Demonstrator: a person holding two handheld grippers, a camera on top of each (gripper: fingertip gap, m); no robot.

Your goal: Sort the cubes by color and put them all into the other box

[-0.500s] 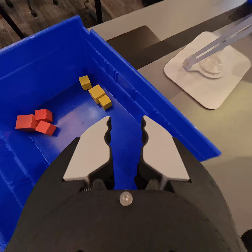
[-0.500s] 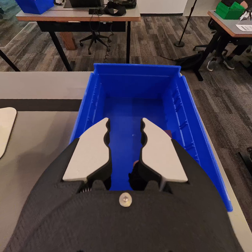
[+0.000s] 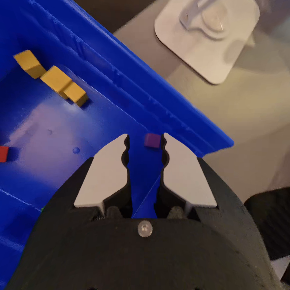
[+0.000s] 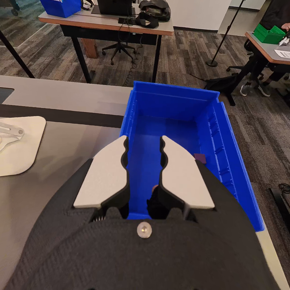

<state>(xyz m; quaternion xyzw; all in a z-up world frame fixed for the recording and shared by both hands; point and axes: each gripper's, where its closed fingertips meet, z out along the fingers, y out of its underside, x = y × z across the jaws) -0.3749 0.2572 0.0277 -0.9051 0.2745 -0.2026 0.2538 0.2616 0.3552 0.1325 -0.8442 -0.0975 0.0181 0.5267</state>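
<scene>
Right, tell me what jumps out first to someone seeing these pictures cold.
The bright blue box fills the left wrist view, with three yellow cubes clustered along its wall. Lower down, a small purple cube lies on the box floor between the open fingers of the left gripper, close to one fingertip. In the right wrist view, the right gripper hangs open over another blue box.

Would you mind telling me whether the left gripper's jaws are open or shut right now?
Open. The left gripper shows a wide gap of blue bin floor between its jaws; the purple cube lies there, unclamped.
</scene>
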